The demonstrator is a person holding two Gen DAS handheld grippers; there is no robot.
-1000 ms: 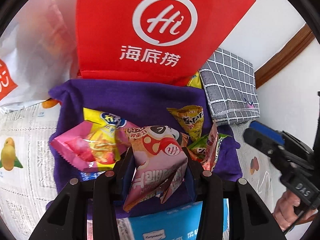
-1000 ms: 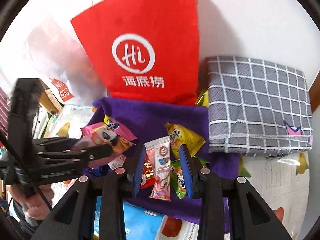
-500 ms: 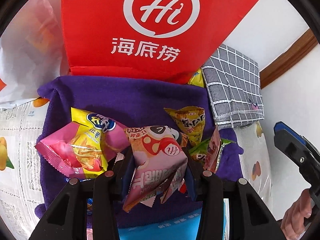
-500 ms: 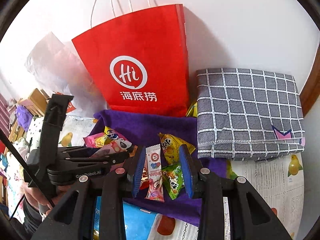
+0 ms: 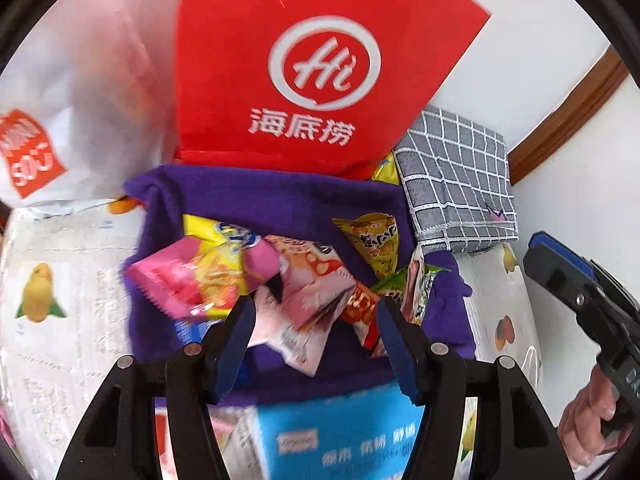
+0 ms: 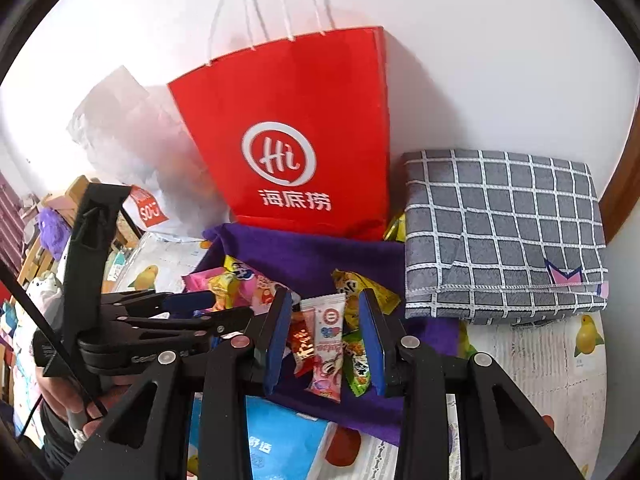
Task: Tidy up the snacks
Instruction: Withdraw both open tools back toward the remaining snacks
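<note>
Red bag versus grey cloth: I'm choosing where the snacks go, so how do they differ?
The red bag stands upright and tall; the grey cloth lies folded and low. The red bag is plain with a white logo and string handles; the grey cloth is checked with white lines. Both sit behind the purple cloth.

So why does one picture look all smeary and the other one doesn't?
Left wrist view: motion blur smears the pink snack packet and the blue box, though the left gripper itself stays sharp. Right wrist view: crisp, so the red bag logo reads clearly and its handles cast soft shadows on the wall. Both views: the fisheye lens bends straight edges and darkens the corners.
</note>
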